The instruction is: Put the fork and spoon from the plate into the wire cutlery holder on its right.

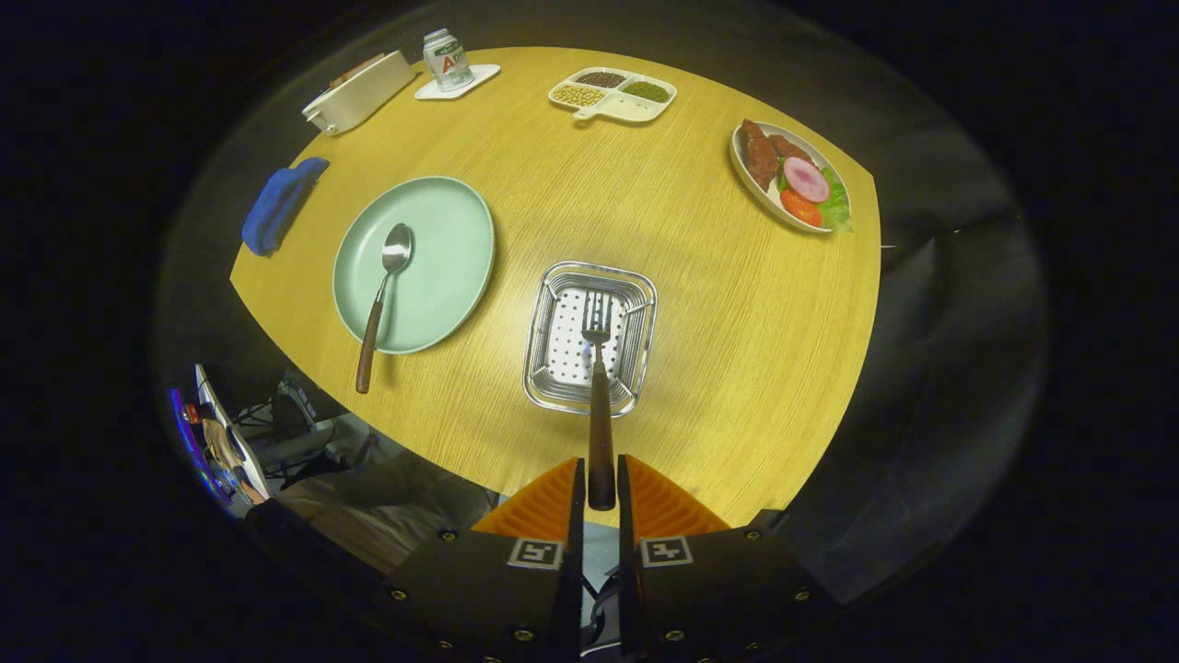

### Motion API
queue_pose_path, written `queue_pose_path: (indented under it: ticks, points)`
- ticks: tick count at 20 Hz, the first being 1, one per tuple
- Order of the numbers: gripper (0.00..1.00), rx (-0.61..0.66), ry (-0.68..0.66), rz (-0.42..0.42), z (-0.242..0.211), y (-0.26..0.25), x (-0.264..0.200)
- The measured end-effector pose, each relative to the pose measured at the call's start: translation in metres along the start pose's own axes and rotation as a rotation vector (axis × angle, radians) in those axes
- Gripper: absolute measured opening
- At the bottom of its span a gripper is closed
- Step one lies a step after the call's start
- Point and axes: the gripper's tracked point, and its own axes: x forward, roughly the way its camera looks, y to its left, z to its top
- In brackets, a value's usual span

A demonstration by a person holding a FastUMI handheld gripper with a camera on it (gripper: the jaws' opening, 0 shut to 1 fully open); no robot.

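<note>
We find the fingers (601,483) clamped on the fork (599,368) handle, tines hanging over the holder (590,337). The spoon (382,299) lies on the plate (451,249). We advise lowering it upright, centred, and releasing once the tines are well inside.

The round yellow wooden table (700,304) shows a fine straight grain with a matt finish. The square wire cutlery holder (551,354) is bright polished metal with a perforated base. The fork (597,324), clamped by its handle between both fingers of the gripper (601,483), has glossy metal tines and a dark, smooth handle. The spoon (396,249) has a mirror-bright metal bowl and brown wood-look handle. The pale green plate (451,230) looks smooth and satin. The blue cloth (279,203) is soft and matt.
</note>
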Motion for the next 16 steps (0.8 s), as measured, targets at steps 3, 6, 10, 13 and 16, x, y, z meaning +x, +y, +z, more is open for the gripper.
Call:
queue_pose_path:
  ticks: [3, 6, 10, 13, 16]
  points:
    - [0.18, 0.044, -0.073, -0.006, 0.007, -0.005, -0.015]
    - [0.21, 0.081, -0.135, 0.012, 0.006, -0.001, -0.034]
    - [0.21, 0.135, -0.197, 0.135, 0.005, 0.037, -0.055]
    - [0.22, 0.146, -0.205, 0.247, 0.006, 0.077, -0.059]
    - [0.23, 0.111, -0.185, 0.268, 0.006, 0.107, -0.048]
